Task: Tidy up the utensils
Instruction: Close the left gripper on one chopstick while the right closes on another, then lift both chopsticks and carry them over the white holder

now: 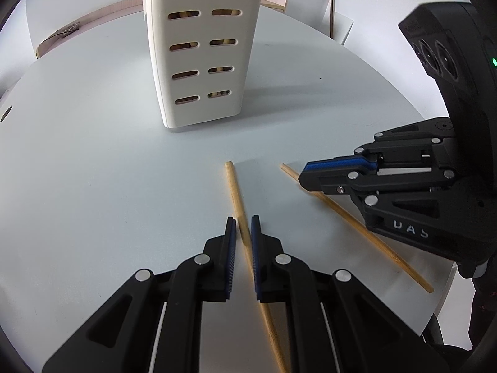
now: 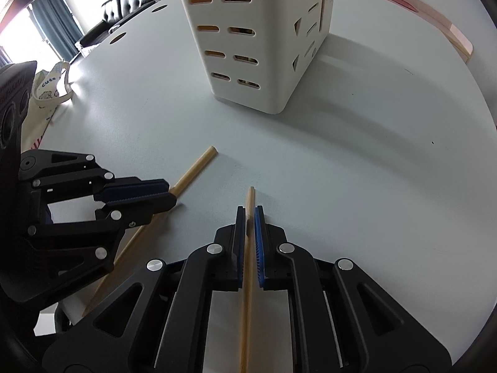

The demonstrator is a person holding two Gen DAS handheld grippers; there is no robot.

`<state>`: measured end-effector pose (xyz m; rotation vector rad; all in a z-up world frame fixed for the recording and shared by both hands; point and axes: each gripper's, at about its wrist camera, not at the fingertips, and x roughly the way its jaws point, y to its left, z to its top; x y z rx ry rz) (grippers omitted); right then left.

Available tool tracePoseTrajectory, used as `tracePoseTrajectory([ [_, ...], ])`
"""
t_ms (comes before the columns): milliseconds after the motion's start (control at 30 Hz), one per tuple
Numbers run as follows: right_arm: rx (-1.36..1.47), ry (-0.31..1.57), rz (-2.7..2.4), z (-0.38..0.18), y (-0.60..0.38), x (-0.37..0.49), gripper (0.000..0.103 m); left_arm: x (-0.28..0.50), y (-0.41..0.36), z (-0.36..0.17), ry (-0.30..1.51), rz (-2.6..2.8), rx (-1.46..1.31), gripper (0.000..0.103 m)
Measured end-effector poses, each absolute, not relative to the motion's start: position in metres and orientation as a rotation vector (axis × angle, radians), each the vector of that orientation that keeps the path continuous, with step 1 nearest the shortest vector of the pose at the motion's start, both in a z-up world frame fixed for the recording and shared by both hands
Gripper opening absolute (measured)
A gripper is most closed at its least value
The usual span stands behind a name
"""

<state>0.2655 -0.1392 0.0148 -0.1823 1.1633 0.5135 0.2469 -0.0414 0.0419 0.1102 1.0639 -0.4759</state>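
Observation:
Two bamboo chopsticks lie low over the white table (image 1: 93, 161), in front of a white slotted utensil holder (image 1: 202, 46) (image 2: 248, 46) with more sticks showing through its slots. My left gripper (image 1: 242, 220) (image 2: 172, 194) is shut on the left chopstick (image 1: 234, 186) (image 2: 195, 168), whose blunt end points toward the holder. To its right, my right gripper (image 2: 250, 209) (image 1: 303, 174) is shut on the other chopstick (image 2: 248, 295) (image 1: 397, 261), thin tip forward. I cannot tell whether either stick touches the table.
A cream tote bag (image 2: 49, 90) lies at the table's left edge, with a black sofa (image 2: 133, 3) beyond it. A wooden strip (image 1: 93, 12) runs behind the holder. The table's near edge (image 1: 447, 286) sits close under the right gripper.

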Motion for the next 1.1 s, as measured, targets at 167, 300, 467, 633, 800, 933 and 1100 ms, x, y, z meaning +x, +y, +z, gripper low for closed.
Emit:
tracePoseTrajectory([
  [167, -0.206, 1.168, 0.512, 0.012, -0.137, 0.259, 0.009, 0.255, -0.042, 0.042, 1.071, -0.476, 0.087, 0.021],
  [300, -0.243, 1.158, 0.502, 0.012, -0.134, 0.256, 0.009, 0.258, -0.044, 0.041, 1.079, -0.480, 0.072, 0.021],
  [467, -0.297, 1.151, 0.479, 0.012, -0.127, 0.253, 0.009, 0.255, -0.041, 0.042, 1.079, -0.439, 0.106, 0.008],
  [633, -0.290, 1.121, 0.463, 0.011, -0.131, 0.249, 0.005, 0.254, -0.042, 0.041, 1.069, -0.405, 0.094, 0.006],
  [800, -0.173, 1.104, 0.495, 0.012, -0.148, 0.251, 0.004, 0.251, -0.040, 0.039, 1.047, -0.389, 0.036, 0.006],
  [933, -0.017, 1.028, 0.543, 0.024, -0.175, 0.247, 0.004, 0.237, -0.024, 0.050, 0.977, -0.413, -0.021, 0.006],
  [1100, 0.119, 0.936, 0.586, 0.042, -0.197, 0.235, 0.004, 0.222, -0.009, 0.069, 0.875, -0.421, -0.096, 0.006],
])
